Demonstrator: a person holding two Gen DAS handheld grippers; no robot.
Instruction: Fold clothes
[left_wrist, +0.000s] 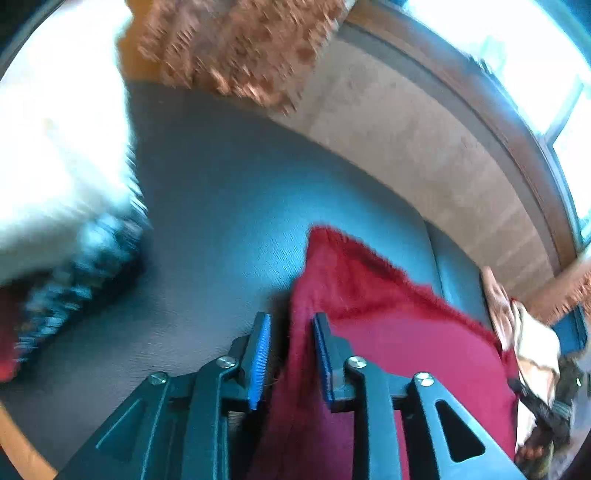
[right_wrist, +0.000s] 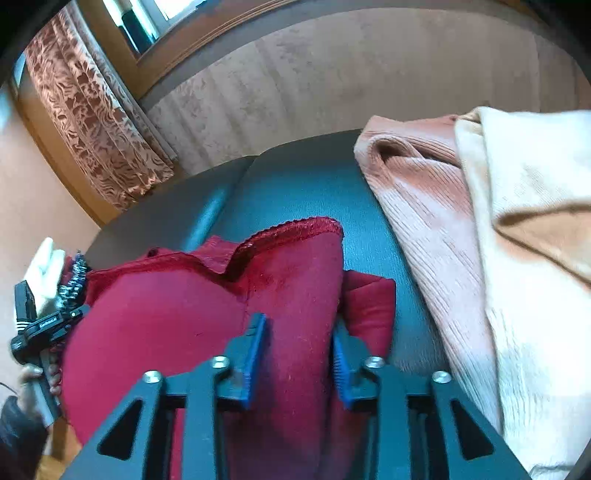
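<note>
Red cloth (right_wrist: 288, 295) fills the gap of the right claw (right_wrist: 299, 354), a thick fold running up between its blue pads (right_wrist: 255, 362); the pads stand apart and whether they press on the fold cannot be told. From there the garment spreads toward 9 o'clock and its trimmed hem lies at 12 o'clock on the dark tabletop (right_wrist: 306, 177). In the left wrist view the same red cloth (left_wrist: 369, 332) passes between the pads of the left claw (left_wrist: 291, 354), lying against the right-hand pad with a gap beside the left-hand one. At 3 o'clock in the right view lie a pink ribbed knit (right_wrist: 424, 206) and a cream garment (right_wrist: 535, 258). At 9 o'clock the other gripper and a hand (right_wrist: 37, 373) show. A patterned curtain (right_wrist: 85, 122) hangs at 10 o'clock.
</note>
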